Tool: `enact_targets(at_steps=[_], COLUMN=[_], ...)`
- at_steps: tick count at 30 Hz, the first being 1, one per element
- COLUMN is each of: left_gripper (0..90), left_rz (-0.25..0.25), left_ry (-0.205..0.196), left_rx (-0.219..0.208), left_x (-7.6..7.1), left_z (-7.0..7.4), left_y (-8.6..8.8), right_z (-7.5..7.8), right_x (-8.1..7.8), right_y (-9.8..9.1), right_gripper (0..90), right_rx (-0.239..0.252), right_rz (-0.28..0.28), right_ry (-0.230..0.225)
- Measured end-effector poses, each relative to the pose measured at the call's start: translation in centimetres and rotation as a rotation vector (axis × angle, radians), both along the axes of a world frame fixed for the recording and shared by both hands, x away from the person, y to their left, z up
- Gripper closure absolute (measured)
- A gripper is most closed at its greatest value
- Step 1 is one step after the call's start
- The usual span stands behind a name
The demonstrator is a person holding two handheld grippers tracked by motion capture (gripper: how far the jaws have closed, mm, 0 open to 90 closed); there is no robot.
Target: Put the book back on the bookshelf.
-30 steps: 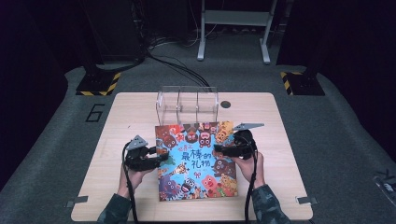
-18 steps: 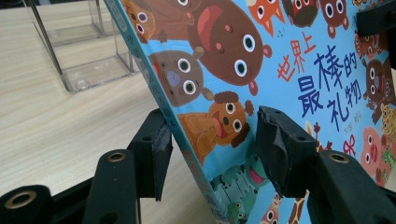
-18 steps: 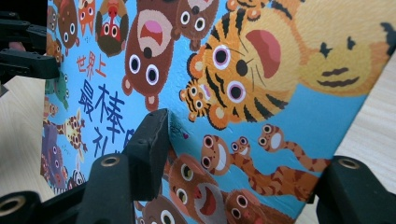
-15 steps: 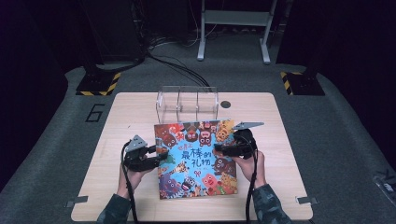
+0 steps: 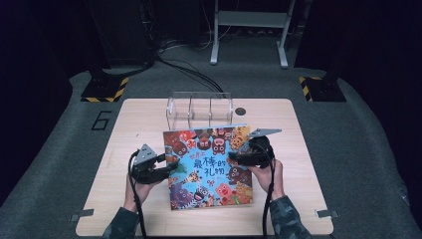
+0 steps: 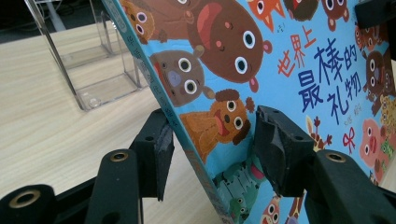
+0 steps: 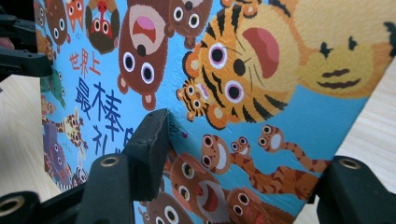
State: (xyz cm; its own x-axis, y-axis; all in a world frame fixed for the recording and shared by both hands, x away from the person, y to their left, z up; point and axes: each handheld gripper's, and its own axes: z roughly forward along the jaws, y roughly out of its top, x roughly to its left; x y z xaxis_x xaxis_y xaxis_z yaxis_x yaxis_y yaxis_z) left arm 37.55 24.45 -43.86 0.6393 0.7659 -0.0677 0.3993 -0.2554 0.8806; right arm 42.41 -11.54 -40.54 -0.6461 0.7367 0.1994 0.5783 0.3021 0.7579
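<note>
Between the grippers: one book [image 5: 209, 167], lying on the table [image 5: 124, 129], its far edge lifted a little, as the two gripper views suggest.
Count: one book, one clear rack [image 5: 199, 109], two grippers, two hands, one table.
Book, look: square picture book with a bright blue cover crowded with cartoon animals: bears, a tiger, monkeys, a pig, a dog. Red and dark blue Chinese title down the middle.
Book, spine: pale, with small print, seen edge-on in the left gripper view.
Left gripper [image 5: 166, 166]: at the book's left edge. Its jaws straddle that edge, one below the cover and one above it. The lower pad sits against the spine; the upper pad looks a shade off the cover, so I cannot tell whether it grips.
Right gripper [image 5: 234, 159]: at the book's right side, near the far corner. One jaw lies on the cover beside the tiger; the other is off past the book's edge. A firm clamp I cannot confirm.
Rack: just beyond the book's far edge, ahead of both grippers, standing on the table.
Hands: left hand [image 5: 137, 191] and right hand [image 5: 271, 174] each behind their gripper, sleeves in camouflage.
</note>
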Motion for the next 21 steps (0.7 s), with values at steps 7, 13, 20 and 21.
enact_targets(at_steps=[7,13,20,21], left_gripper=[48.4,50.3,50.7,50.7], left_rz=[-0.003,-0.001,-0.072,-0.077], left_ry=[-0.044,-0.109,0.002,0.0], left_rx=[0.026,0.024,-0.095,-0.099], left_x=[-0.3,-0.8,0.2,0.4], left_z=[0.4,0.6,0.7,0.6], left_y=[0.0,0.0,1.1,1.2], right_z=[0.5,1.0,0.9,0.9], right_x=[-0.2,-0.6,-0.5,-0.5], right_y=[0.1,0.1,0.0,0.0], right_gripper=[41.6,41.5,41.4,41.4], right_rx=[-0.013,-0.018,-0.014,-0.013], right_rz=[0.001,0.005,0.025,0.027], right_ry=[-0.023,-0.079,-0.091,-0.092])
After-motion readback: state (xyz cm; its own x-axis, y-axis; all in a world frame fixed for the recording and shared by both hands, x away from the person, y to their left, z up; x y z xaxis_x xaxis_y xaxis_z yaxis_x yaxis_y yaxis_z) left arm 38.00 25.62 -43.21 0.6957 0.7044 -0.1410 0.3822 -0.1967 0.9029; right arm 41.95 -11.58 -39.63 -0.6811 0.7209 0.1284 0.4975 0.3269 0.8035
